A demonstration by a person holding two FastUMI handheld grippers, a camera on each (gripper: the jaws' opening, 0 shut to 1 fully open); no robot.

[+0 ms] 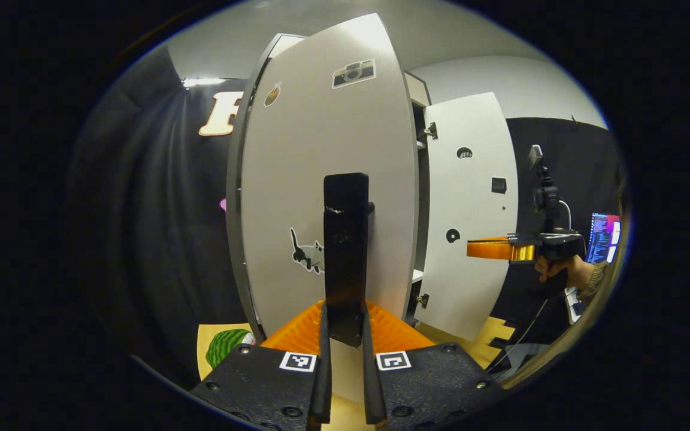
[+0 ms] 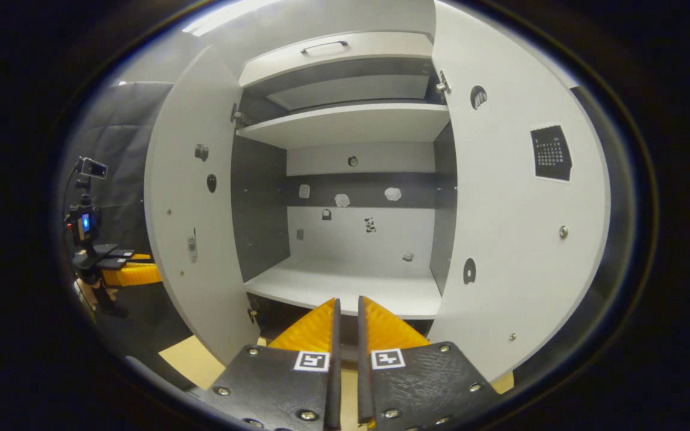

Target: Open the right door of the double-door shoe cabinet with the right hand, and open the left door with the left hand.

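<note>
Left gripper (image 1: 345, 335) jaws clamp the dark handle (image 1: 345, 239) of the left door (image 1: 321, 179), swung wide straight ahead; right gripper (image 2: 345, 323) jaws nearly closed on nothing, right door (image 2: 518, 227) open beside them; risk: overpulling strains the hinges.

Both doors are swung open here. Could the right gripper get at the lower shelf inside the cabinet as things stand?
Probably yes. The right gripper points straight into the cabinet between the two open doors, and nothing stands between its fingers and the bare lower shelf.
</note>
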